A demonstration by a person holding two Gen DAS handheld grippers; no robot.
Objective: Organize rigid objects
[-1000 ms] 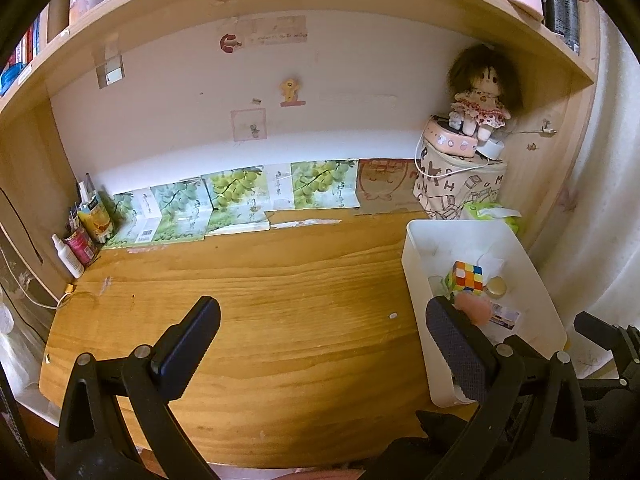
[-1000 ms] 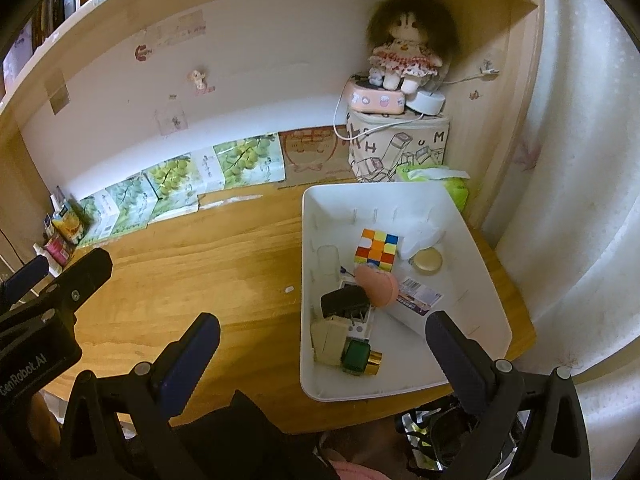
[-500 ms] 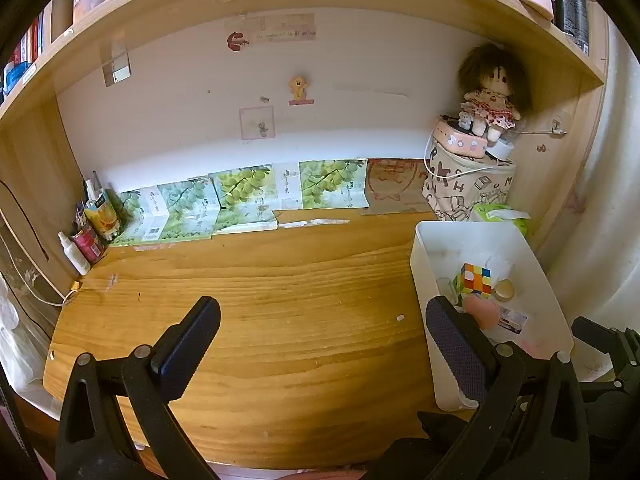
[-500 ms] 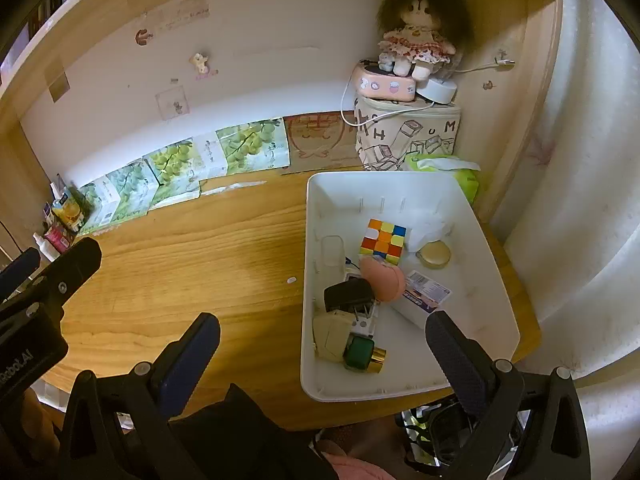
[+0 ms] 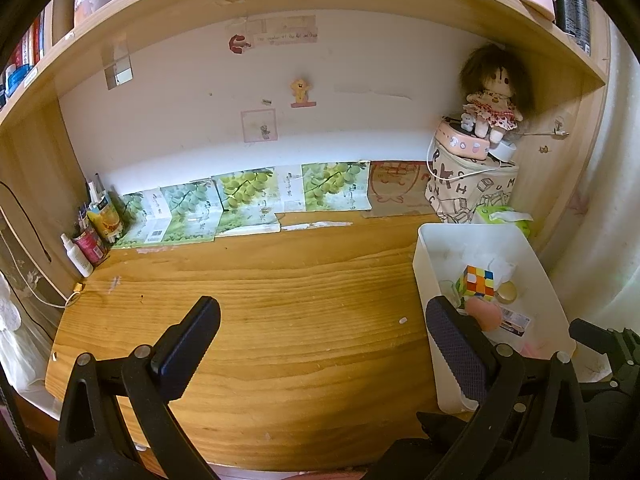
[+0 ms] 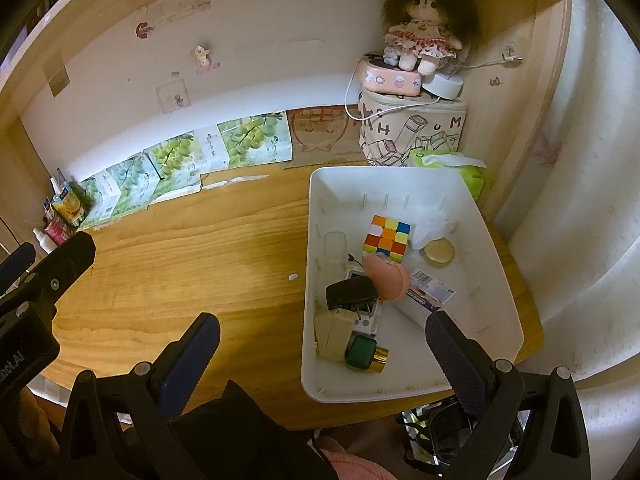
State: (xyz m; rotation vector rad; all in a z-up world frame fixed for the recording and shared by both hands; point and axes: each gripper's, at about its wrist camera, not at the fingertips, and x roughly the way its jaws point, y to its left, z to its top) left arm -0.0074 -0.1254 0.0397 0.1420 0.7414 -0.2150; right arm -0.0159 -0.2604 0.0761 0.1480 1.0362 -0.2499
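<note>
both tools hang above the near edge of the wooden desk (image 5: 280, 320) with nothing in them: the left gripper (image 5: 320, 344) and the right gripper (image 6: 320, 344) each have their jaws spread wide. the task's things sit gathered in the white bin (image 6: 492, 280) at the desk's right end: a colour cube (image 6: 387, 239), a pink ball (image 6: 387, 279) touching it, a black plug (image 6: 351, 293), a beige box (image 6: 333, 334), a green bottle with a gold cap (image 6: 366, 354), a round tin (image 6: 439, 252) and a barcoded packet (image 6: 430, 294). the sorting looks close to done (only a small white speck (image 6: 293, 276) lies on the bare wood). the bin's near corner reaches the desk edge, so a careless downward push there could probably tip it. the plug, box and bottle lie packed together, so a wide grab may catch two at once, and the ball would likely roll if nudged.
</note>
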